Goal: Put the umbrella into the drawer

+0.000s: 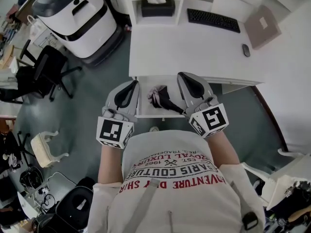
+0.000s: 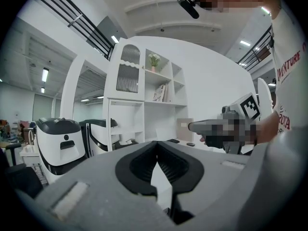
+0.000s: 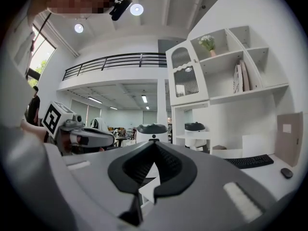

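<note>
The folded dark umbrella (image 1: 161, 99) lies inside the open white drawer (image 1: 144, 111) under the desk, its handle toward the right. My left gripper (image 1: 132, 85) hovers above the drawer's left side, jaws shut and holding nothing. My right gripper (image 1: 186, 77) hovers above the drawer's right side, also shut with nothing between its pads. Both point level toward the desk, well above the umbrella. The left gripper view shows its shut jaws (image 2: 157, 147) and the right gripper (image 2: 226, 127) beside them. In the right gripper view the shut jaws (image 3: 154, 147) face the shelves, with the left gripper (image 3: 82, 136) at the left.
The white desk (image 1: 194, 52) carries a black keyboard (image 1: 214, 20), a mouse (image 1: 246, 50) and a brown board (image 1: 262, 25). A large white machine (image 1: 77, 18) and a black office chair (image 1: 48, 67) stand to the left. White shelving (image 3: 226, 76) rises behind the desk.
</note>
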Demonstrator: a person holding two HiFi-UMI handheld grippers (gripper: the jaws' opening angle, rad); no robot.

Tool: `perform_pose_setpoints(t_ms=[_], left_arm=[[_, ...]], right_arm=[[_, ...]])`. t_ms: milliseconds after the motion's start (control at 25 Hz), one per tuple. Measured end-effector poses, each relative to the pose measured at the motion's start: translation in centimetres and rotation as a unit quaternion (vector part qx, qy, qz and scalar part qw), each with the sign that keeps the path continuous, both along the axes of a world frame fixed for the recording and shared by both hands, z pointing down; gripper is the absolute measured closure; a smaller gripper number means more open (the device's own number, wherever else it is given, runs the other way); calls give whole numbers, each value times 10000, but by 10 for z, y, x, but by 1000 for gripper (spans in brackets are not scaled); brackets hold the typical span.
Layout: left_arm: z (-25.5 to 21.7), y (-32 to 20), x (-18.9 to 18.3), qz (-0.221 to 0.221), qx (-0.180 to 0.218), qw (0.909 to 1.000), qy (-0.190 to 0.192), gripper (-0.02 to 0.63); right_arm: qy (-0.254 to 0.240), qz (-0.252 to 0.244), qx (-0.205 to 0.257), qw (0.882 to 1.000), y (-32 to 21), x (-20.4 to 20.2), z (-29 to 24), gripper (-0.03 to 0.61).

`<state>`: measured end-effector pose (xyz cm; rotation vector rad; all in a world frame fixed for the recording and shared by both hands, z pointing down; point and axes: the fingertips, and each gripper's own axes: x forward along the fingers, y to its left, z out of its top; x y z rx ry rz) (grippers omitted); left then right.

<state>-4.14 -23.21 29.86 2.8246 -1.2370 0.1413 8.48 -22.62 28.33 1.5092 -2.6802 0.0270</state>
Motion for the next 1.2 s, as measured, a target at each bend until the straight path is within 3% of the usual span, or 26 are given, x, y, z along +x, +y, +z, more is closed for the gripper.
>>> perform_pose_setpoints(t_ms=[680,1200], left_arm=[[-9,-11,-10,25,209,9998,-68,606],[-15,-19,-12,-33,137,9999,81,606]], right_arm=[[39,-185,-60,9998,-10,-21,3,580],[222,-94,-82,9997,-24,-26,5,580]])
